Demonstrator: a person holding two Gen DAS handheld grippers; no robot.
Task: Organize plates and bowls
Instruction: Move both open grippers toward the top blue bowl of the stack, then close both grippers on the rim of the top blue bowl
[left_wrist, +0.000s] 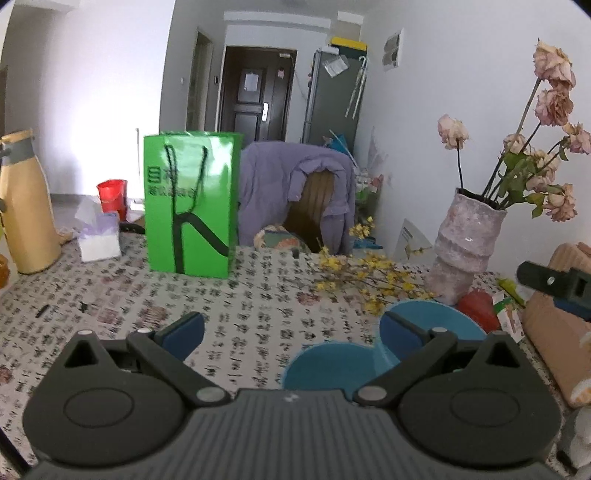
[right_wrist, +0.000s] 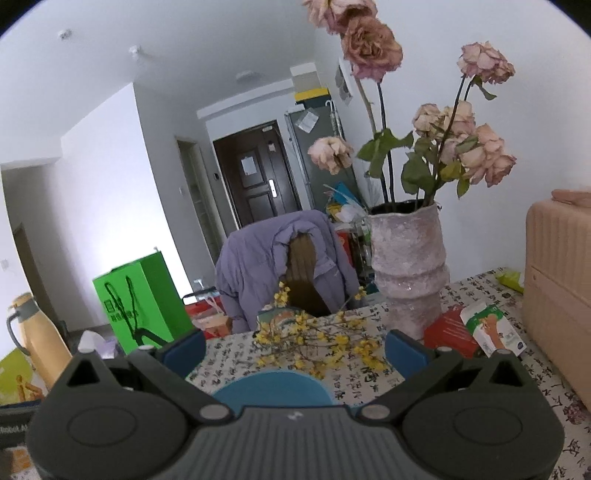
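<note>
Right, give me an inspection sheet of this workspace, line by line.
Surface: table under a cloth printed with black writing.
Job's things: two blue dishes, near one and far one, touching or overlapping; the right wrist view shows a single blue dish.
Clutter: vase of dried roses, yellow flower sprigs, green bag, tissue pack, flask, red box.
Grippers: left claw open and holding nothing; right claw open and holding nothing.
Cables: nothing seen.
Surroundings: chair with purple jacket, dark door, fridge.
</note>
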